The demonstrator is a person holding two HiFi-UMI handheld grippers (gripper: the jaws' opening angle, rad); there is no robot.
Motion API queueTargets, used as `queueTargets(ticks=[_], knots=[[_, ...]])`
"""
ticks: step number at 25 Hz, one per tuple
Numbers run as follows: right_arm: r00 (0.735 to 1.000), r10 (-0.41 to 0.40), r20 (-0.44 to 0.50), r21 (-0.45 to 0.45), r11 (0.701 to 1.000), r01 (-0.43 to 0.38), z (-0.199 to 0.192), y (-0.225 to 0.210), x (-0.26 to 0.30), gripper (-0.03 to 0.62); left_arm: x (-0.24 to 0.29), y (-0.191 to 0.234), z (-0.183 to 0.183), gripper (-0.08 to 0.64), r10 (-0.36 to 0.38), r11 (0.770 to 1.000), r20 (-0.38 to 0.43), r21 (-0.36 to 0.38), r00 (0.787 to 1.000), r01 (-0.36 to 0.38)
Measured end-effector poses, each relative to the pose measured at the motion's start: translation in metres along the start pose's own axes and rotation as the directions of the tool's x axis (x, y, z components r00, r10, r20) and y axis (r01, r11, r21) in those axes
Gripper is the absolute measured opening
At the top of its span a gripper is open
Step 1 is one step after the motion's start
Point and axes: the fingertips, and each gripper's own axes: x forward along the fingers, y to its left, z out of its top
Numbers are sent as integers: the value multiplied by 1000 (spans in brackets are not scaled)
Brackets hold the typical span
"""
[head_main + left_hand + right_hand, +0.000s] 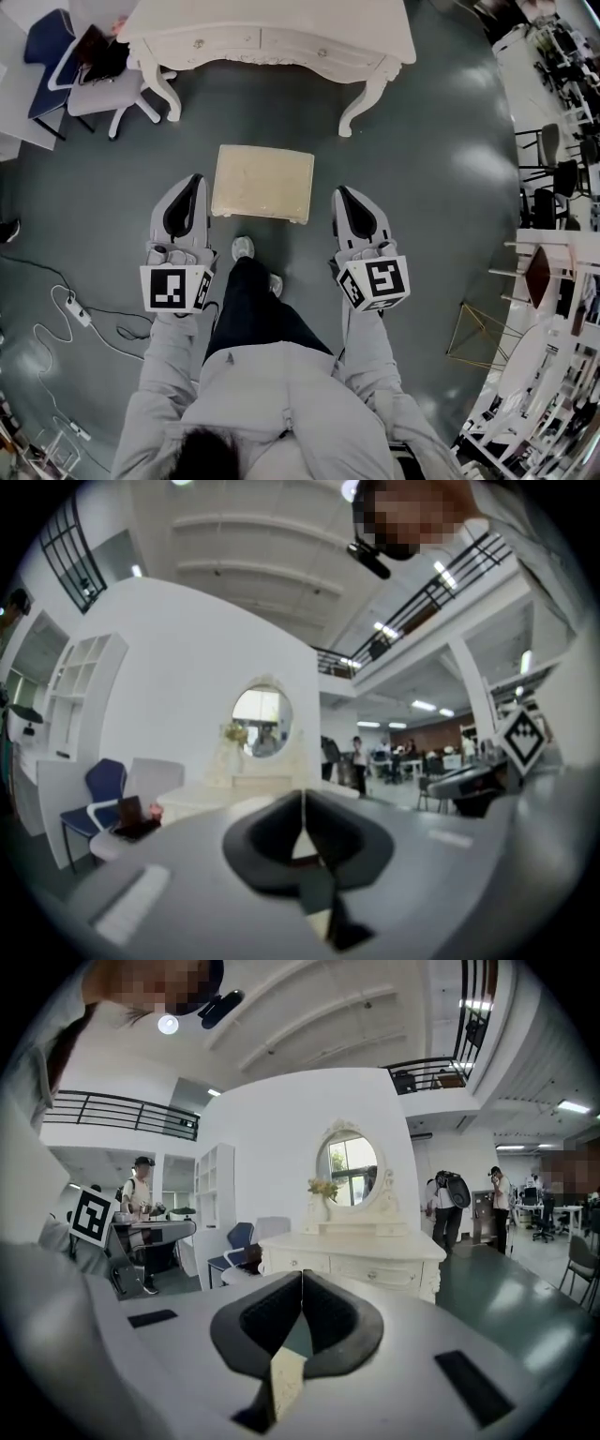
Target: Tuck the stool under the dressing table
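Note:
The cream cushioned stool (262,182) stands on the grey floor in front of the white dressing table (272,36), clear of its legs. My left gripper (194,180) hangs just off the stool's left side, jaws shut on nothing. Level with it, my right gripper (339,191) sits just off the stool's right side, also shut and empty. In the left gripper view the shut jaws (302,799) point at the dressing table's round mirror (262,721). In the right gripper view the shut jaws (302,1283) face the dressing table (356,1252), with a sliver of the stool (285,1379) below them.
A grey chair (105,91) and a blue chair (45,49) stand left of the dressing table. A cable and power strip (77,310) lie on the floor at left. A gold wire frame (475,335) and white shelving (553,281) stand at right. The person's foot (242,248) is just behind the stool.

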Motion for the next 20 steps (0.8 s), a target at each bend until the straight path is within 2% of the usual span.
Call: queueTargets(ticks=[7,11,16,20], knots=[[995,-3,-102,64,998,9,-77,-3,25,19,6,11,-78,21,-12,999,-114,-35,993,8],[985,-6,-173,93,995,22,-129,-5,37,50,7,19,-130,77,-11,998,-183,-69,983,-2],[966,-8,-259,122,992,41,-196,-10,50,93,9,23,-203,129,-22,996,-285,-90,958,-4],[945,-3,-327,127,991,47,-253,-14,56,128,6,20,-267,166,-35,996,-375,-88,926,2]])
